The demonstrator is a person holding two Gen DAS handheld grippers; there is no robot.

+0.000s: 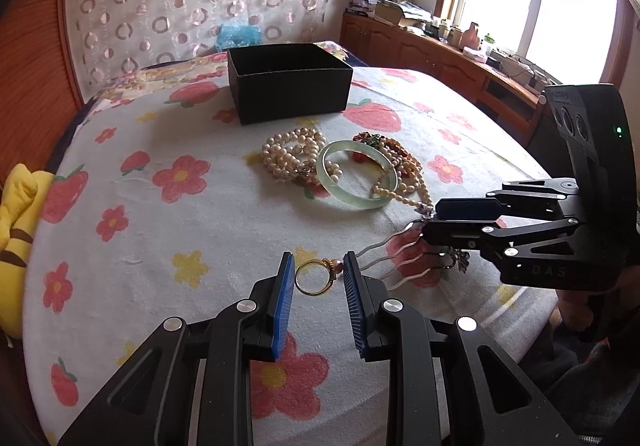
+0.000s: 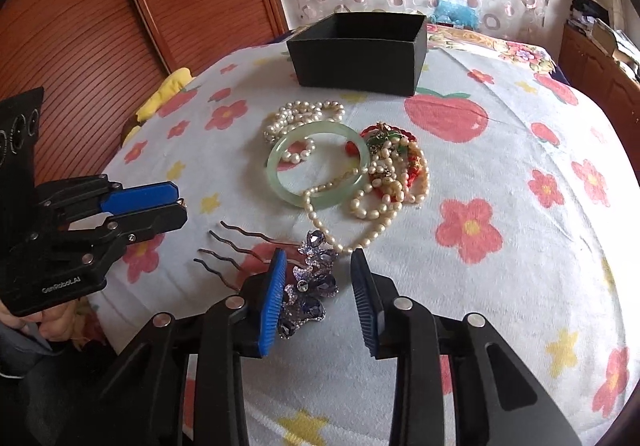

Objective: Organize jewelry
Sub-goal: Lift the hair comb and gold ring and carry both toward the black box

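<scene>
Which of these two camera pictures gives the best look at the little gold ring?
The left wrist view: the gold ring lies in full sight on the bedspread between the open left gripper fingers. In the right wrist view the gripper's side hides it almost entirely.

Left wrist view: low over the bed (image 1: 120,181), close, facing the headboard and black box (image 1: 288,83). Right wrist view: same height, same heading, from the right. Shared: box (image 2: 356,53), green bangle (image 1: 356,175), pearls, and each sees the other hand-held gripper.
</scene>
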